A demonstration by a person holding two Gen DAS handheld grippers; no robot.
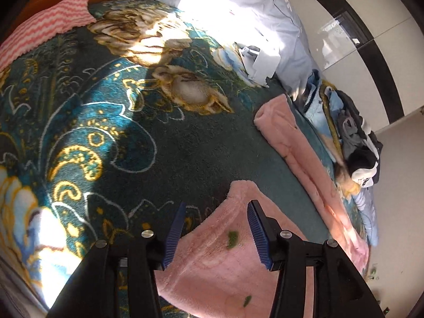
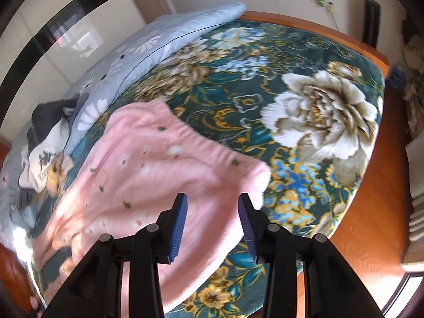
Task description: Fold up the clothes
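Spread flat across a dark teal plush blanket with large cream and gold flowers (image 2: 312,111): a fuzzy pink garment with small green and white specks (image 2: 164,169), its gathered edge toward 12 o'clock in the right wrist view, one corner at 3 o'clock just beyond the blue pads. In the left wrist view, one pink cloth corner (image 1: 238,254) at 6 o'clock beneath the jaws, a second long fold of the same pink fabric running from 3 toward 5 o'clock.

Left gripper (image 1: 216,235) with blue ribbed fingers (image 1: 258,234) spread apart, nothing pinched, pink cloth seen in the gap below; contact with the fabric impossible to tell. Right gripper (image 2: 213,225) likewise parted, blue ribbed pads (image 2: 179,225) clear of each other, no cloth clamped, pink fabric lying behind them.

At 9 to 10 o'clock in the right wrist view, a pale blue quilted cover with white daisies (image 2: 148,50) along the bed's edge, beside a heap of dark grey, black and white clothes (image 2: 45,143). In the left wrist view, the same heap (image 1: 355,143) at 3 o'clock, a pink-and-white zigzag striped towel (image 1: 45,26) at 10 o'clock, bright sunlight over the pale blue cover at 12 o'clock. Orange-brown wooden floor (image 2: 376,212) at 3 to 4 o'clock past the blanket.
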